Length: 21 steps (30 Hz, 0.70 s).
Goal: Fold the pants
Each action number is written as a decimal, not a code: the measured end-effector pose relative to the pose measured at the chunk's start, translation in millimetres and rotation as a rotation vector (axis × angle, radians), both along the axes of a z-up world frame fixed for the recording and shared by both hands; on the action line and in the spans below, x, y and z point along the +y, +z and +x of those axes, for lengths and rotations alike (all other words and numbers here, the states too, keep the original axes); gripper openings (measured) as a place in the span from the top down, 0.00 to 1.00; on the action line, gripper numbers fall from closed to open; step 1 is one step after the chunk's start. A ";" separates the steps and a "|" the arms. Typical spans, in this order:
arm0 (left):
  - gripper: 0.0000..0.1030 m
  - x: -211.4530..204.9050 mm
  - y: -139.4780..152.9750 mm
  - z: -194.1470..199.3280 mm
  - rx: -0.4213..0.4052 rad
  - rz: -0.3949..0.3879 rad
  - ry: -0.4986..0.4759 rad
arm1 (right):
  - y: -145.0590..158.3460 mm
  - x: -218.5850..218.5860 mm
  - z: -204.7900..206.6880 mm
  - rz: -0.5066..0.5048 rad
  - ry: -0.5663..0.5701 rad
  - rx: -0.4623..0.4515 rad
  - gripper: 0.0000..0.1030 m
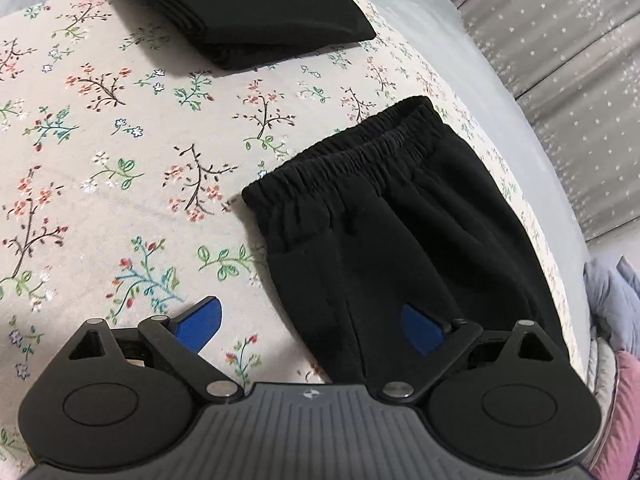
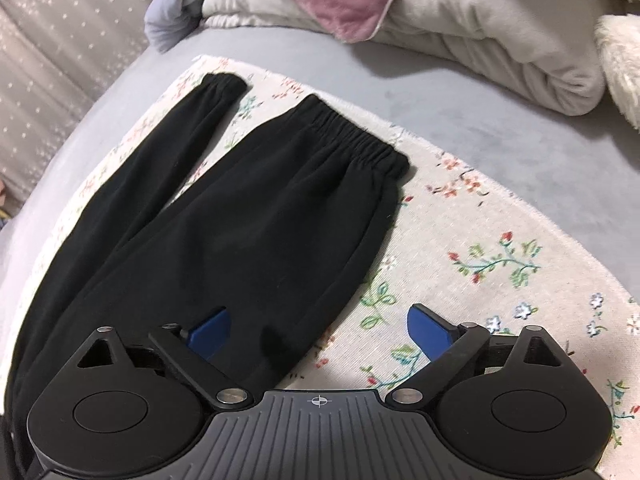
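Both grippers hang over the pants (image 2: 248,216) with jaws spread and nothing between them: the left gripper (image 1: 310,330) straddles the near edge of the pants on the waistband side, one finger above black cloth and one above the floral cloth (image 1: 120,184), and the right gripper (image 2: 318,332) does the same at the leg edge. The pants lie flat on the floral cloth, which is spread on the bed (image 2: 500,128), with the waistband (image 1: 348,152) at one end and the two legs side by side, cuffs (image 2: 226,80) just apart. By my reading the step in hand is the first grasp, no fold of this pair yet made; next, each gripper must come down and pinch the near edge through all layers. Beyond the pants, a folded black garment (image 1: 248,12) sits well apart on the cloth, and past the cuffs a heap of bedding (image 2: 460,20); neither blocks the fold.
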<state>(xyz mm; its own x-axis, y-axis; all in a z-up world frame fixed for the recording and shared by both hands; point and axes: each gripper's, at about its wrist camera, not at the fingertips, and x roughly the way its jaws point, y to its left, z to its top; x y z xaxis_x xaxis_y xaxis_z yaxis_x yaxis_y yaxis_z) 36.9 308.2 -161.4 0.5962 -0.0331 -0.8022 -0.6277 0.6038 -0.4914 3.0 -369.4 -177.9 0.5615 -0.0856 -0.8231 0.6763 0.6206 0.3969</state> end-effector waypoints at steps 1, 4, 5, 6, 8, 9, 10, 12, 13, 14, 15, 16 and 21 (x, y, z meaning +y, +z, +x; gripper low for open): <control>0.04 1.8 -3.3 0.2 -0.006 0.001 0.002 | 0.6 -1.2 -0.5 -0.003 -0.011 -0.002 0.10; 0.04 0.8 -6.3 7.3 -0.010 0.001 0.003 | -0.4 -10.0 -3.5 0.002 -0.056 -0.015 0.14; 0.04 -0.1 -9.2 11.2 -0.005 0.003 0.001 | -0.9 -12.6 -5.2 0.006 -0.070 -0.017 0.16; 0.05 -1.6 -12.2 16.4 0.008 0.006 0.000 | -1.5 -15.8 -6.8 0.014 -0.085 -0.022 0.19; 0.07 -7.2 -16.8 22.8 0.036 0.024 0.001 | -1.8 -19.1 -9.5 0.014 -0.104 -0.028 0.21; 0.08 -9.6 -17.4 26.5 0.039 0.049 0.003 | -2.3 -20.0 -9.7 0.007 -0.108 -0.027 0.22; 0.13 -12.4 -16.1 28.6 0.036 0.079 0.006 | -2.0 -19.8 -11.9 -0.003 -0.110 -0.023 0.22; 0.30 -15.7 -13.3 31.0 0.029 0.132 0.000 | -3.2 -18.4 -6.7 -0.031 -0.106 -0.019 0.23; 0.46 -15.5 -13.5 33.5 0.039 0.156 0.004 | -3.0 -17.6 -4.0 -0.045 -0.103 -0.025 0.27; 0.64 -14.2 -14.2 34.5 0.044 0.176 0.013 | -2.5 -17.0 -0.3 -0.058 -0.095 -0.028 0.32; 0.69 -12.3 -15.8 35.1 0.036 0.178 0.015 | -1.9 -16.6 2.4 -0.068 -0.083 -0.028 0.46; 0.78 -10.0 -17.6 34.6 0.023 0.161 0.016 | -1.7 -16.5 5.2 -0.074 -0.074 -0.029 0.66; 0.91 6.6 -6.3 19.1 -0.060 0.080 0.080 | 1.0 -14.4 8.6 -0.075 -0.052 -0.071 0.93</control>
